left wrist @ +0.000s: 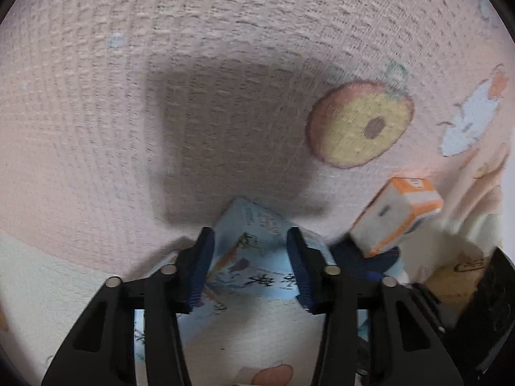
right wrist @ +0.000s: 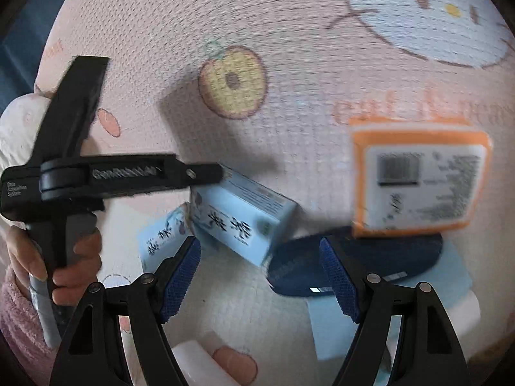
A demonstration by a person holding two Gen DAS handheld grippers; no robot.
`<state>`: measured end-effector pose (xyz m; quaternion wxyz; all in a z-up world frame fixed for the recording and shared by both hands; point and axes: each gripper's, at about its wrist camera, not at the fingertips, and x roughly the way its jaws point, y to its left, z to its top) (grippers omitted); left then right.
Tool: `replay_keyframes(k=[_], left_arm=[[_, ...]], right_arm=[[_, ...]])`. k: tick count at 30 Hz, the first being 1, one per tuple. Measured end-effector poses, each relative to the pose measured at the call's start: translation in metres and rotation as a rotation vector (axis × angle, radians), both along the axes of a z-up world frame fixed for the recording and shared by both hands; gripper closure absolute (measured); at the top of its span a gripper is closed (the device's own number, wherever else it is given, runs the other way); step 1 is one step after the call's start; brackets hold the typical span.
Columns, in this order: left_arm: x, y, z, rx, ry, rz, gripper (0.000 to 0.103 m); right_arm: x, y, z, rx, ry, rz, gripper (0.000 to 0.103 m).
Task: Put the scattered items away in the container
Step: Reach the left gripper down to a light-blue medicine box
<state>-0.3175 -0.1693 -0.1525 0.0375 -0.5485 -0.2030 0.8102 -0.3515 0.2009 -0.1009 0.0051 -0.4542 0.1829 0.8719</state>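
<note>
1. Blue boxes point(right wrist: 238, 222): two, on the pink mat point(right wrist: 289, 64); one orange box point(right wrist: 418, 177), one dark disc point(right wrist: 354, 263).
2. Left gripper point(left wrist: 251, 267): jaws pinching a blue box.
3. Right gripper point(right wrist: 260, 276): jaws spread, empty.

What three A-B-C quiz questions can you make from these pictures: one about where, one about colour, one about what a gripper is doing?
1. What lies between the left gripper's fingers?
A. a blue box
B. an orange box
C. a spoon

2. What colour is the rim of the box with the barcode?
A. green
B. orange
C. black

3. How is the right gripper?
A. shut on the orange box
B. shut on a cup
C. open, holding nothing

Answers:
1 A: in the left wrist view the blue box fills the gap of the left gripper.
2 B: the orange box has an orange border around its white label.
3 C: the right gripper has its fingers spread wide, with nothing pressed between them.
</note>
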Motion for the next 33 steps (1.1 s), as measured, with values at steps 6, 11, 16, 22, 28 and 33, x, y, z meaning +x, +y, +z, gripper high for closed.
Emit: replay_keyframes(k=[6, 11, 16, 22, 28, 33], left_arm=[[0.023, -0.002, 0.001, 0.009, 0.038, -0.018, 0.056], [0.054, -0.002, 0.003, 0.010, 0.070, -0.044, 0.056], [0.086, 0.015, 0.002, -0.094, 0.102, -0.113, 0.056], [0.102, 0.009, -0.019, -0.112, 0.023, -0.067, 0.064], [0.114, -0.006, 0.010, -0.077, 0.101, -0.005, 0.063], [0.087, -0.021, 0.023, -0.123, 0.115, -0.043, 0.047]], right_arm=[[-0.010, 0.001, -0.014, -0.016, -0.027, 0.003, 0.056], [0.004, 0.015, -0.011, -0.133, -0.001, -0.043, 0.056], [0.010, 0.027, -0.007, -0.173, 0.005, -0.090, 0.056], [0.008, 0.024, -0.008, -0.188, 0.010, -0.104, 0.056], [0.002, 0.014, -0.010, -0.219, 0.002, -0.102, 0.055], [0.009, 0.011, -0.013, -0.245, -0.009, -0.168, 0.055]])
